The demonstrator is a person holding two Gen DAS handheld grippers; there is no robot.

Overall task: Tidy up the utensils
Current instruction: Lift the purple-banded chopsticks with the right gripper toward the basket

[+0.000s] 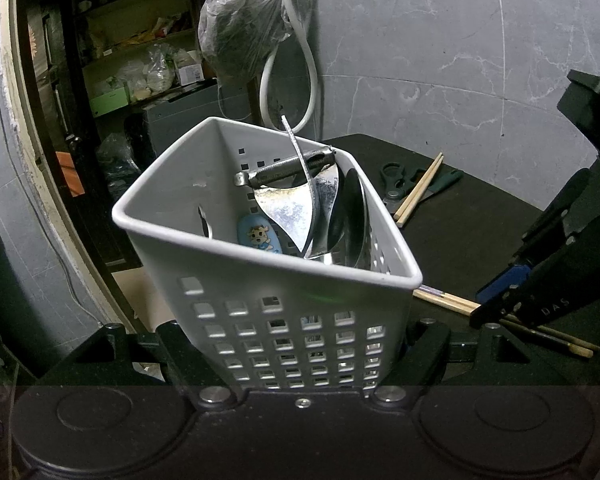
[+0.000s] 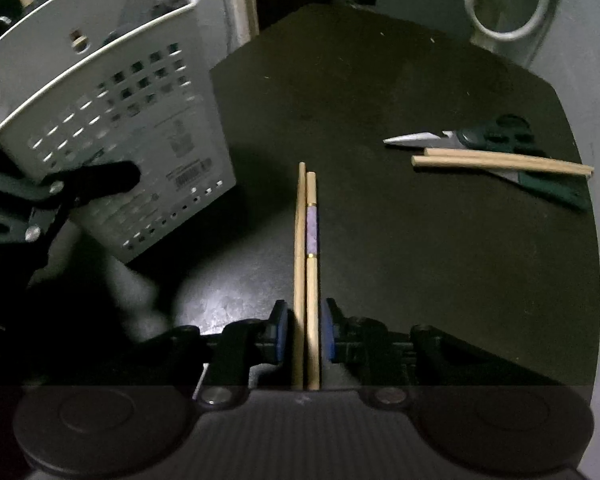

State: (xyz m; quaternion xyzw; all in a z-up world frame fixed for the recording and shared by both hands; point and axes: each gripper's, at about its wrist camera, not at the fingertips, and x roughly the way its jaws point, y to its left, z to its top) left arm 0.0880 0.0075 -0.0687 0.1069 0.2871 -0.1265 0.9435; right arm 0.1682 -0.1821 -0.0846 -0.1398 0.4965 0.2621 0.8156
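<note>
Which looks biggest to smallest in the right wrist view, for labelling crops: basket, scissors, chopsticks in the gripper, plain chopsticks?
1. Basket, clearly largest.
2. Chopsticks in the right gripper: long, but nearest the camera.
3. Scissors and plain chopsticks: about alike, so unranked.

The basket point(image 1: 284, 312) is plain white with a grid of little square holes. Inside there's a light blue thing point(image 1: 260, 236) with a cartoon cow on it. The table point(image 2: 380, 92) is black. One pair of chopsticks point(image 2: 308, 240) is tan with a purple marbled band edged in gold. The scissors point(image 2: 496, 136) have dark green handles and silver blades.
</note>
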